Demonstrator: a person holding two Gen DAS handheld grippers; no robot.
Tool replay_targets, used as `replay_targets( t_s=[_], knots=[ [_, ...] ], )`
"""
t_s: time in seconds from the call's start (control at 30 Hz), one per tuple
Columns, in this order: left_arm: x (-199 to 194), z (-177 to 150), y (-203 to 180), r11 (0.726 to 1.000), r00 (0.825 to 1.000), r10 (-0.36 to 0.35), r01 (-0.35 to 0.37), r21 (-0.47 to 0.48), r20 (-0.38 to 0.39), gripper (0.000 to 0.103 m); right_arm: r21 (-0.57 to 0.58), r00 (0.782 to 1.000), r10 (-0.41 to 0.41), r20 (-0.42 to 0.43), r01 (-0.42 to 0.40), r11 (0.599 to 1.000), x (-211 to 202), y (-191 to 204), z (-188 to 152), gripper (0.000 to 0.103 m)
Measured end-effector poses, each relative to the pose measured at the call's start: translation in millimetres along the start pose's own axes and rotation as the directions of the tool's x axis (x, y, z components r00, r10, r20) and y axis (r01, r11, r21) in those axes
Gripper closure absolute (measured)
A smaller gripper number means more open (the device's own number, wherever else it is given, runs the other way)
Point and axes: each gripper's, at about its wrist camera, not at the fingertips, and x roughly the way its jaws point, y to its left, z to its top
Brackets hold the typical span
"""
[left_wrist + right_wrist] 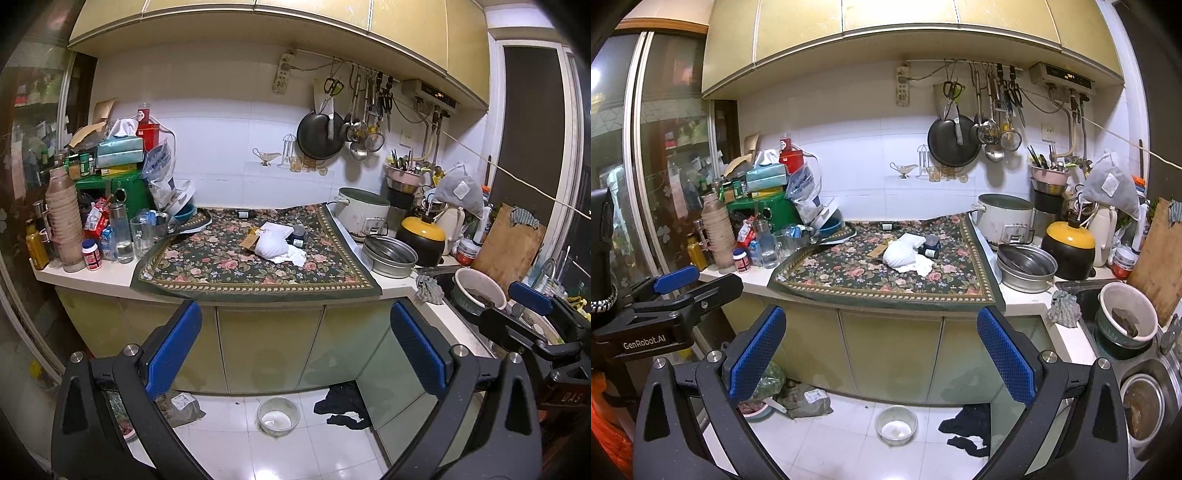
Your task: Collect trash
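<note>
Two grippers are hovering well short of the counter, holding nothing. Left gripper (295, 347) is keeping its blue pads spread wide; right gripper (882, 350) is likewise gaping. Between them, ahead, crumpled white paper (275, 245) and a small dark bottle (298, 236) are lying on the floral cloth (229, 269), touching each other.
</note>
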Motion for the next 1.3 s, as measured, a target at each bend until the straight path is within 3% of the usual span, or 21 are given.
replay_targets(
  t_s=[1.3],
  knots=[
    [6.1, -0.7, -2.1, 1.0, 1.0, 0.011, -0.011, 0.001, 0.002, 0.0, 0.005, 1.0, 0.002, 0.014, -0.002, 1.0, 1.3, -0.3, 5.9, 0.0]
  ],
)
